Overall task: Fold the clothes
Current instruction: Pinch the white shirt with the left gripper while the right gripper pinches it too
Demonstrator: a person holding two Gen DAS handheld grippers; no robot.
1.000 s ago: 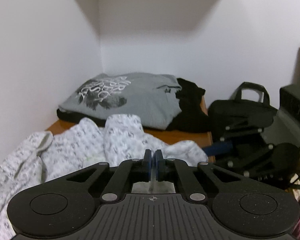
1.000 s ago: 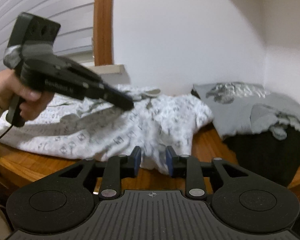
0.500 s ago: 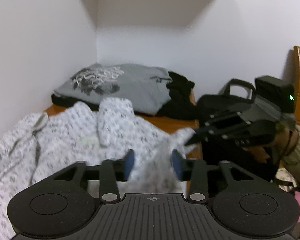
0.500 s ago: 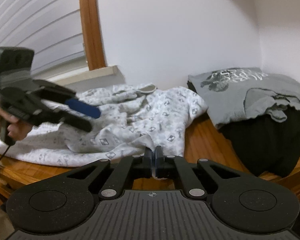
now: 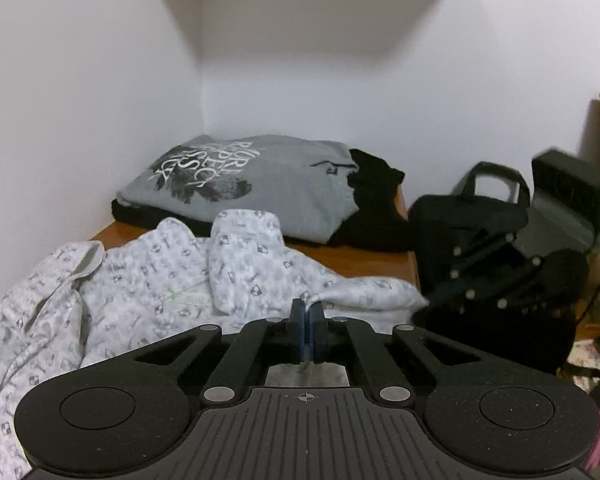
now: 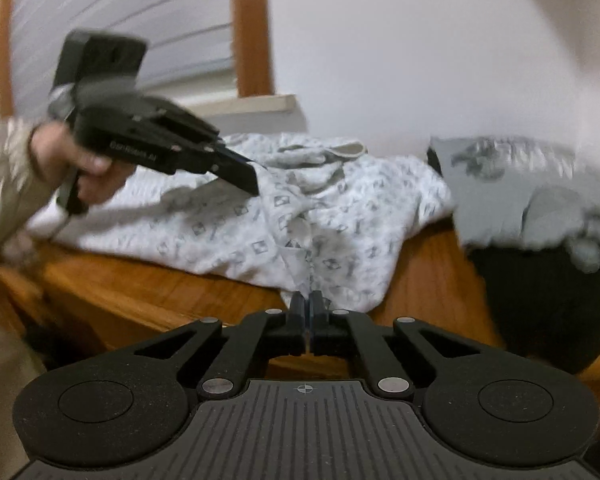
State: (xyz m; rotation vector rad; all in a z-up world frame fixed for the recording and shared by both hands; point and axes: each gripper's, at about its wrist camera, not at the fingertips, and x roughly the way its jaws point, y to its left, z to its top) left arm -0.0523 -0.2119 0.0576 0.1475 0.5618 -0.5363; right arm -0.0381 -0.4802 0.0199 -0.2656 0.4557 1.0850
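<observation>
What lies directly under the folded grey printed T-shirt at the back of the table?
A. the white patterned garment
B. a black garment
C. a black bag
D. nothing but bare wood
B: the grey T-shirt rests on a black garment that shows beneath and beside it.

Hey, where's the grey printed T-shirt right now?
The grey printed T-shirt lies folded at the far end of the wooden table, in the wall corner, on top of a black garment and just beyond the white patterned garment.
</observation>
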